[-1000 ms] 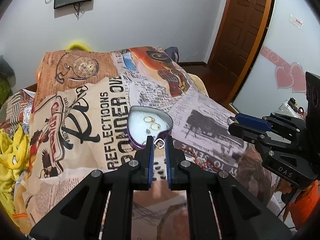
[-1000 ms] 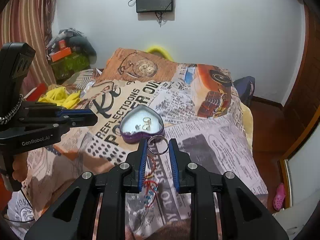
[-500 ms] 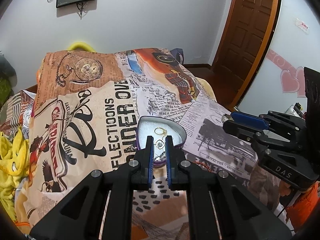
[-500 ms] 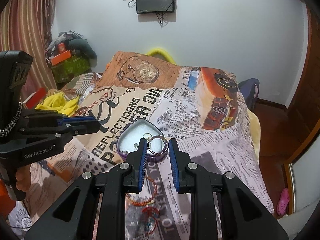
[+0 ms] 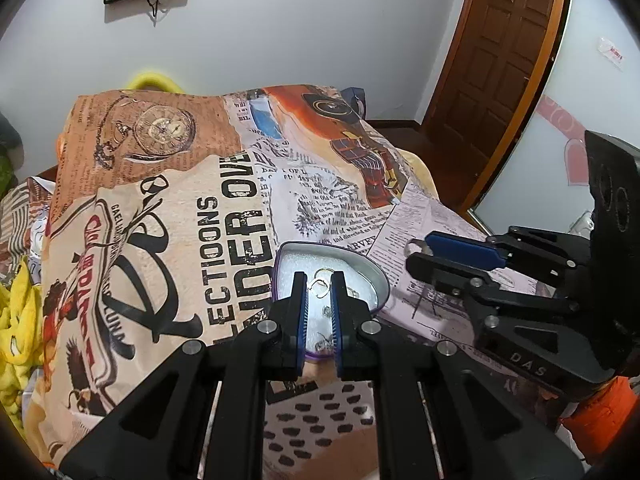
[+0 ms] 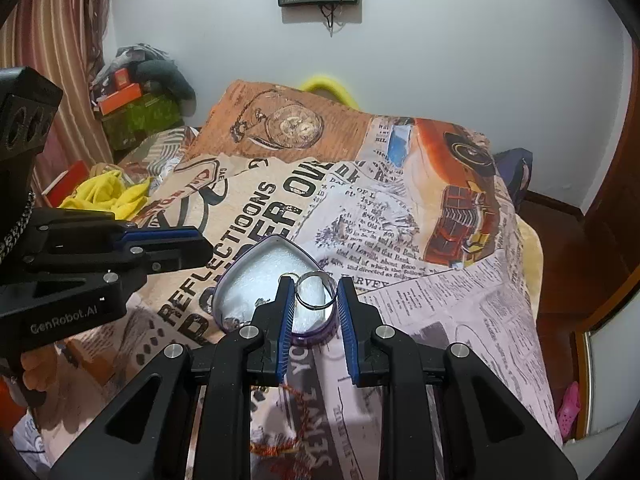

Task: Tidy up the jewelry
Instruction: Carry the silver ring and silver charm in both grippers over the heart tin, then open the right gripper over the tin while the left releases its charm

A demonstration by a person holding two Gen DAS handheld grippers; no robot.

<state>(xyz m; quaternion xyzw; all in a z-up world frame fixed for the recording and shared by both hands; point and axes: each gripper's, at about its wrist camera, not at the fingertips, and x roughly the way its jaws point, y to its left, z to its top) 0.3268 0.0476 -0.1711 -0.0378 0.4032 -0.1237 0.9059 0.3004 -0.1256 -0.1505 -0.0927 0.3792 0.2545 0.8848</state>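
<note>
A purple heart-shaped tin with a white lining lies on the printed bedspread; it also shows in the right wrist view. My left gripper is shut on a small gold ring and holds it over the tin. Small rings lie inside the tin. My right gripper is shut on a large silver ring, held over the tin's right lobe. The right gripper also shows in the left wrist view, right of the tin.
The printed bedspread covers the bed. A red thread bracelet lies near the front edge. Yellow cloth and clutter lie at the left. A wooden door stands at the right.
Both grippers have moved forward with their rings and now sit over the tin, which was further ahead before.
</note>
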